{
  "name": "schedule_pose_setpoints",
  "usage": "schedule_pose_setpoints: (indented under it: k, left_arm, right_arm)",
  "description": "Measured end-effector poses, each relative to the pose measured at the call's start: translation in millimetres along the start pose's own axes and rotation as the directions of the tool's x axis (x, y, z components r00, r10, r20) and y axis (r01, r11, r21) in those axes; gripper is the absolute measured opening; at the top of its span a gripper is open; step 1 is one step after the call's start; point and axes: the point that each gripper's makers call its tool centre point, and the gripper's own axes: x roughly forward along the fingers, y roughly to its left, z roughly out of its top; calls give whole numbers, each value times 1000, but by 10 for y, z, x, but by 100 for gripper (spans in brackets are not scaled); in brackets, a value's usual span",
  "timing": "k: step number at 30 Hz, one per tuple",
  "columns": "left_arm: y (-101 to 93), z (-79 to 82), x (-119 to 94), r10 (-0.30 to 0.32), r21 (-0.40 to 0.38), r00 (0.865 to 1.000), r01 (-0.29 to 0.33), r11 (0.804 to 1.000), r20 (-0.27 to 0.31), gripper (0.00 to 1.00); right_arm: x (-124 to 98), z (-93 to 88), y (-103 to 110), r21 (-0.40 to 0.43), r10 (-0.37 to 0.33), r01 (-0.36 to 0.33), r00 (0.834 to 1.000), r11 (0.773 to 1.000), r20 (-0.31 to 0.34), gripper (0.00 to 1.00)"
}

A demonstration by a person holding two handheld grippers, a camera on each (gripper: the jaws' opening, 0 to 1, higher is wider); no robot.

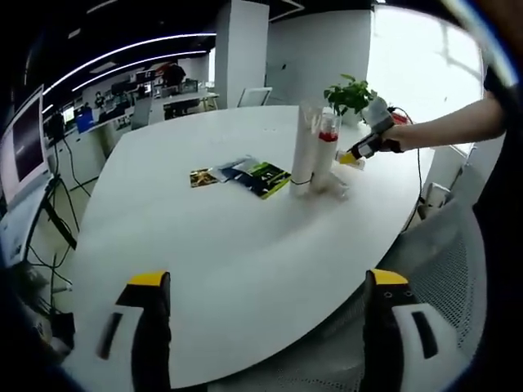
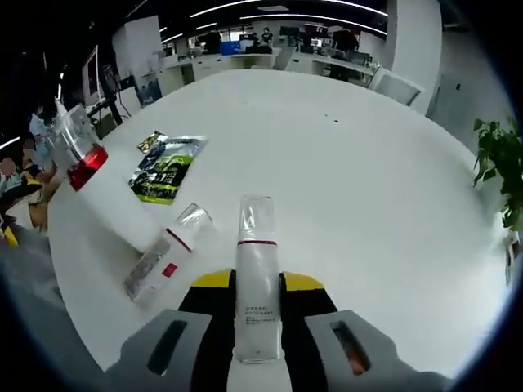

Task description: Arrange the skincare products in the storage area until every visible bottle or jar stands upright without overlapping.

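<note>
Labels are too blurry to read, but right gripper is clamped on a white tube while left gripper hangs wide open over the table.

A potted plant and what look like sachets sit on the white table.

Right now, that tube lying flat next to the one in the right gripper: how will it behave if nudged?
The lying tube looks round-bodied, so it would probably roll sideways on the smooth white table. Its clear cap seems wider than the body, so it may pivot. It looks small and likely light. The right gripper is shut on the held tube.
</note>
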Motion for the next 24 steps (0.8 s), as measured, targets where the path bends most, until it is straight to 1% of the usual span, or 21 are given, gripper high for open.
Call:
schedule_pose_setpoints:
  k: [2, 5, 7, 8, 10, 13, 15, 16, 17, 20, 23, 24]
  left_arm:
    - [-9, 8, -6, -5, 1, 1000, 5, 1000, 5, 96]
    - [-18, 6, -8, -12, 5, 1000, 12, 1000, 9, 96]
    - [-32, 16, -10, -21, 6, 1000, 21, 1000, 15, 96]
    - [-40, 23, -13, -24, 10, 1000, 24, 1000, 17, 96]
    - [-55, 28, -16, -30, 13, 999, 30, 999, 18, 96]
    - [-67, 44, -21, -42, 7, 999, 42, 999, 30, 96]
    - [-52, 50, -34, -47, -6, 998, 48, 999, 41, 96]
    - [-48, 55, -38, -48, -8, 998, 48, 999, 45, 95]
    - [-70, 65, -37, -51, -12, 997, 52, 999, 50, 95]
    - [-111, 75, -40, -62, -8, 997, 62, 998, 51, 95]
    - [-126, 73, -43, -70, -1, 996, 71, 998, 50, 94]
    - [-138, 78, -45, -78, -3, 996, 78, 997, 52, 94]
  right_arm:
    - [-112, 44, 38, 17, -5, 4, 1000, 1000, 23, 20]
    - [-152, 62, 22, 23, -10, 9, 999, 1000, 41, 20]
    - [-278, 46, 90, 30, -17, 16, 998, 999, 55, 20]
    - [-374, 43, 162, 34, -22, 20, 998, 999, 66, 20]
    - [-374, 71, 97, 44, -24, 20, 997, 999, 79, 20]
    - [-457, 55, 141, 51, -26, 21, 995, 998, 93, 20]
    - [-537, -6, 148, 69, -33, 26, 994, 997, 106, 20]
    - [-536, -22, 135, 79, -37, 28, 993, 996, 111, 20]
    - [-570, -45, 153, 91, -40, 29, 992, 995, 118, 20]
    - [-649, -102, 266, 106, -42, 28, 990, 994, 131, 20]
    - [-738, -108, 334, 116, -40, 23, 988, 993, 151, 20]
    - [-781, -143, 364, 122, -45, 25, 986, 992, 162, 20]
